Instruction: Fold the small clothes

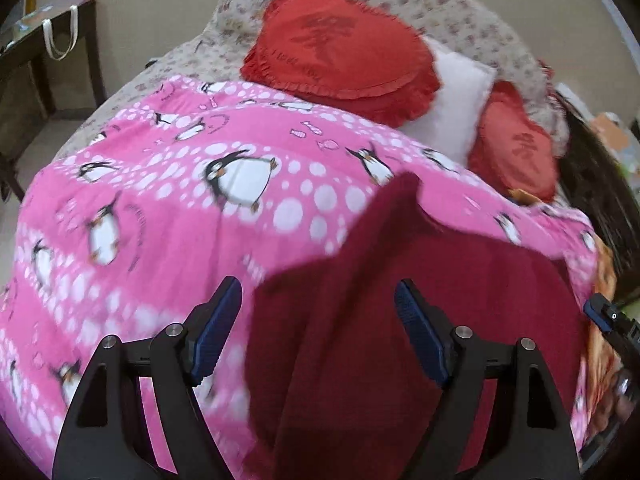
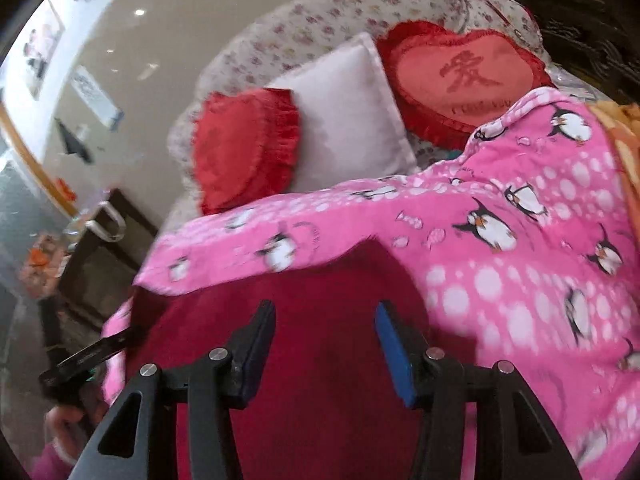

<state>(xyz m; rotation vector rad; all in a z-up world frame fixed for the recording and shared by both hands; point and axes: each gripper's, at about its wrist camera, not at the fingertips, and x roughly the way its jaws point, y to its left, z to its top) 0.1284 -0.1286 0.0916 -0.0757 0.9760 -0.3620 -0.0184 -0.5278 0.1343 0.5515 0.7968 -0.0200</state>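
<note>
From the left wrist, the left claw [image 1: 318, 308] stood released, blue pads wide apart over a dark red garment [image 1: 400, 340] that lay on the pink penguin blanket [image 1: 160, 220] covering the bed, near the bed's near edge; nothing was pinched between the pads. A red heart cushion [image 1: 340, 52] sat toward the bed's far end.

From the right wrist, the right claw [image 2: 325, 344] also hung released above the dark red garment [image 2: 320, 300] (motion blur softened the cloth), with a white pillow [image 2: 348, 120] beyond.

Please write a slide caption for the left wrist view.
Open left gripper above dark red garment on pink penguin blanket.
</note>
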